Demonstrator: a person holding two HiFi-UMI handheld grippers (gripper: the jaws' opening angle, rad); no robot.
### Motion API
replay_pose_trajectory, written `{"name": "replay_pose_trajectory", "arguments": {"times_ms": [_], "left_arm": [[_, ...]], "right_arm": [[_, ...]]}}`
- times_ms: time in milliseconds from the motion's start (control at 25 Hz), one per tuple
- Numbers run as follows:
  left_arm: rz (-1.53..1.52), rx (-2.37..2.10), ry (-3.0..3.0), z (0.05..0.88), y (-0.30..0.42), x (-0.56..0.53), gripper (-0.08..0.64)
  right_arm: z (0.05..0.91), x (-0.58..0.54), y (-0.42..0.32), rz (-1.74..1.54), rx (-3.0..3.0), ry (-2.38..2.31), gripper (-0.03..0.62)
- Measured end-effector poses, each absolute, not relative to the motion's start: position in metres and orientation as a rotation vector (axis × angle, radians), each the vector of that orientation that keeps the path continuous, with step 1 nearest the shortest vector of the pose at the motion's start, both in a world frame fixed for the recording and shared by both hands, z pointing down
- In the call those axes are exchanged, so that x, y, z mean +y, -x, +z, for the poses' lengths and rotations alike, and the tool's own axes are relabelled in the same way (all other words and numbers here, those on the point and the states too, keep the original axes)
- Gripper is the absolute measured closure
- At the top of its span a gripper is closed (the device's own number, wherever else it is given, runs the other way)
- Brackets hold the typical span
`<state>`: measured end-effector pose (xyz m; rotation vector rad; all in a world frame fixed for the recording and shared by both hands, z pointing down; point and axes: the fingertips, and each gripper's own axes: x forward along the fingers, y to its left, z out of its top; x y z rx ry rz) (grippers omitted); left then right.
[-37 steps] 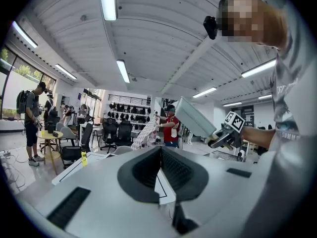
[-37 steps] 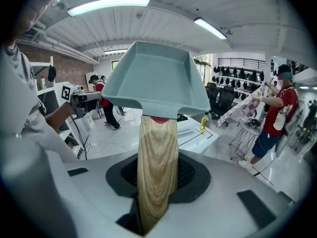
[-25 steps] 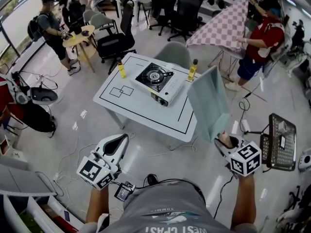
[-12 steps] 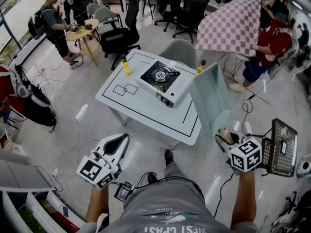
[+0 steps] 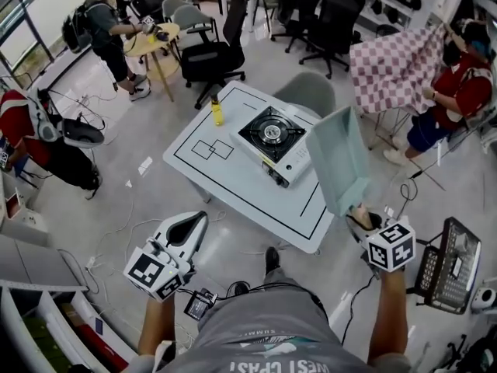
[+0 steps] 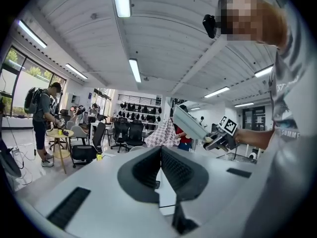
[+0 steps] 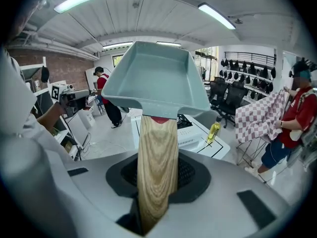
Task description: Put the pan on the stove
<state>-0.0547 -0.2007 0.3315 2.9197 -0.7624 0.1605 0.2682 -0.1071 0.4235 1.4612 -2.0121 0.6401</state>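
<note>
A pale teal rectangular pan (image 5: 338, 158) with a wooden handle (image 7: 157, 162) is held up in the air, tilted, over the floor by the white table's (image 5: 225, 181) near right corner. My right gripper (image 5: 359, 218) is shut on the handle (image 5: 362, 217). In the right gripper view the pan (image 7: 156, 78) fills the middle, with my right gripper (image 7: 157, 175) clamped on the handle below it. A portable gas stove (image 5: 273, 134) sits on the table, its burner bare. My left gripper (image 5: 194, 222) hangs shut and empty over the floor; its jaws (image 6: 160, 162) meet with nothing between them.
A yellow bottle (image 5: 217, 113) stands on the table left of the stove. A grey chair (image 5: 307, 92) sits behind the table. A person holds a checkered cloth (image 5: 392, 67) at back right. A black basket (image 5: 449, 264) and cables (image 5: 116, 247) lie on the floor.
The table and stove have drawn closer and shifted right in the head view as the person steps forward. Both grippers keep their pose; the pan stays held.
</note>
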Motion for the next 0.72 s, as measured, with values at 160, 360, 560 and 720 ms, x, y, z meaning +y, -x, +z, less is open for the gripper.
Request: {"name": "replay_pose_trajectory", "arguments": {"times_ms": [160, 360, 560, 720], "left_arm": [[0.166, -0.811, -2.900, 0.335, 0.051, -0.217, 0.561], [0.180, -0.871, -2.869, 0.341, 0.050, -0.233, 0.561], [0.184, -0.909, -2.844, 0.346, 0.048, -0.244, 0.561], [0.190, -0.926, -2.825, 0.353, 0.048, -0.252, 0.561]], "right_arm": [[0.431, -0.138, -0.281, 0.639, -2.017, -1.435, 0.489], [0.444, -0.173, -0.291, 0.657, -2.028, -1.393, 0.489], [0.457, -0.198, -0.300, 0.677, -2.026, -1.355, 0.489], [0.468, -0.217, -0.305, 0.701, -2.021, -1.334, 0.489]]}}
